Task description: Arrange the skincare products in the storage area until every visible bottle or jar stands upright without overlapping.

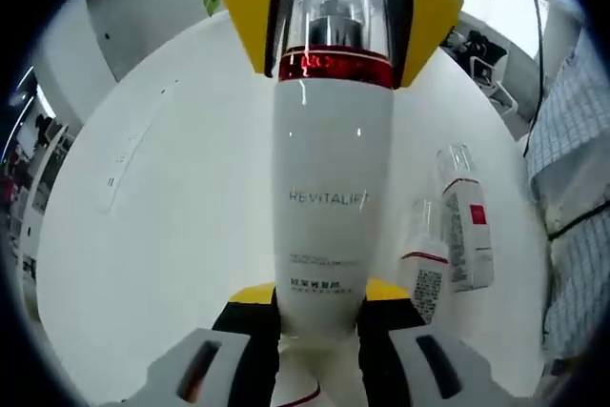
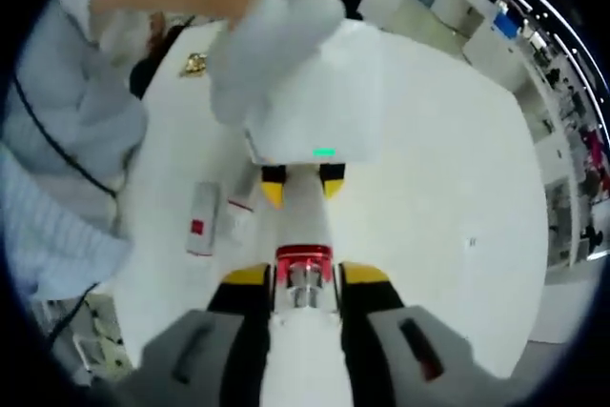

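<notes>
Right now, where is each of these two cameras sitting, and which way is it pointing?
Left gripper view: rides the left gripper, looking along the white bottle toward the right gripper at its capped end; a checked sleeve at right.
Right gripper view: rides the right gripper, facing back at the left gripper and a gloved hand.
Shared: the bottle, both grippers, white table.

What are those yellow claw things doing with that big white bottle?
A person holds a gripper in each hand, and both grippers pinch the same big white bottle above a white table. The left gripper grips its lower end and the right gripper grips near its red band and clear cap. Two smaller bottles with red markings are on the table nearby; whether they stand or lie is hard to tell. So the tidying isn't finished.
</notes>
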Demonstrator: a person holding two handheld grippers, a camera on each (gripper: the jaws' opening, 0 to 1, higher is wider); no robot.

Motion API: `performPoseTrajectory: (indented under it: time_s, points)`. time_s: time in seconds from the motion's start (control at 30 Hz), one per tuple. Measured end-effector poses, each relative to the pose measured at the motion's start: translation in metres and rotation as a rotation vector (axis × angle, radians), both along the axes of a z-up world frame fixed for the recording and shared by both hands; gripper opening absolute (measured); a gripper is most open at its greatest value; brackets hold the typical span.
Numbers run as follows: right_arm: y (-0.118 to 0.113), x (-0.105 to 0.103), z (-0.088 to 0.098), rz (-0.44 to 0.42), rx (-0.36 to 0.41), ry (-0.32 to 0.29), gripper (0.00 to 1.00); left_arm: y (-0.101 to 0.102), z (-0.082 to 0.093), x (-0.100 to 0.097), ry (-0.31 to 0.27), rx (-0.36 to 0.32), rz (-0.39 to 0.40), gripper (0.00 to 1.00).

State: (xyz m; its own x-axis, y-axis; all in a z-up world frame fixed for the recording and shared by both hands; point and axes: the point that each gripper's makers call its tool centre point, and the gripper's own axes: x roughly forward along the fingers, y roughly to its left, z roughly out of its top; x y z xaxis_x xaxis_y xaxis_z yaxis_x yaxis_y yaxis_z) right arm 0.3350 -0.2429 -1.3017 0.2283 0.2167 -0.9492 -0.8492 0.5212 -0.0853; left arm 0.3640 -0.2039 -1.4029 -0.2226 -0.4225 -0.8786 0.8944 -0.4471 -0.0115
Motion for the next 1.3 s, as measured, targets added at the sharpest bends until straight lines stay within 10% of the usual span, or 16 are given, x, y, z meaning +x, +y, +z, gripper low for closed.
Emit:
performPoseTrajectory:
  time_s: [0.93,1.23,1.3]
  points:
    - [0.037,0.022,0.021,0.056,-0.022,-0.032,0.26,0.000,0.000,-0.001,0.073,-0.128,0.079,0.30]
    - [0.038,0.042,0.051,-0.064,0.118,-0.280,0.07,-0.001,0.000,-0.001,0.093,-0.188,0.127,0.29]
    - [0.047,0.042,0.073,-0.163,0.336,-0.356,0.14,0.000,0.000,-0.001,0.097,-0.196,0.132,0.29]
